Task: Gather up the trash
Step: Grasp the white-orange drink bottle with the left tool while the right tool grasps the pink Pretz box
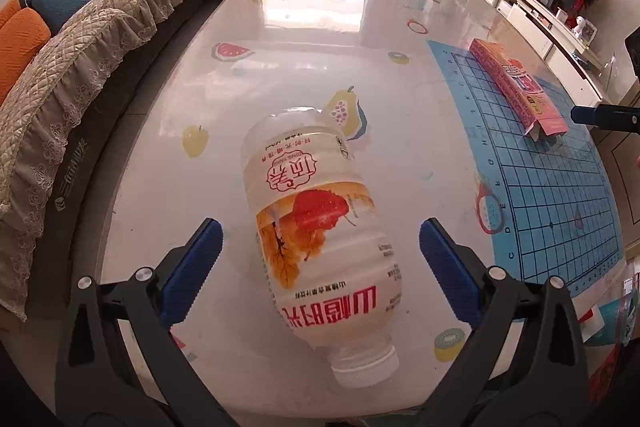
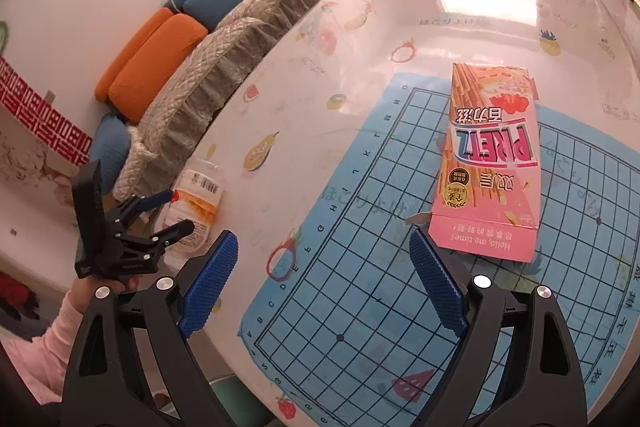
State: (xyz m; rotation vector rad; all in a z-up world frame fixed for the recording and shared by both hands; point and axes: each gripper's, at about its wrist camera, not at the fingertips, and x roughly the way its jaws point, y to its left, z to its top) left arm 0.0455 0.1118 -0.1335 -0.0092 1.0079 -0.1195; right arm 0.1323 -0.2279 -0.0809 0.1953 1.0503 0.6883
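A clear plastic drink bottle (image 1: 320,235) with a white cap and a red-and-orange label lies on its side on the white table, cap toward me. My left gripper (image 1: 320,235) is open, its blue pads on either side of the bottle without touching it. In the right wrist view the bottle (image 2: 196,211) and left gripper (image 2: 172,213) show at the left. A pink Pretz snack box (image 2: 490,163) lies flat on a blue grid mat (image 2: 360,267). My right gripper (image 2: 324,255) is open and empty, just short of the box's near left corner. The box also shows in the left wrist view (image 1: 520,89).
The table (image 1: 320,27) has a glossy fruit-print cover. A sofa with a quilted beige cover (image 1: 80,59) and blue and orange cushions runs along its left edge. A low white cabinet (image 1: 532,11) with ornaments stands at the far right. Colourful packets (image 1: 616,311) lie at the right edge.
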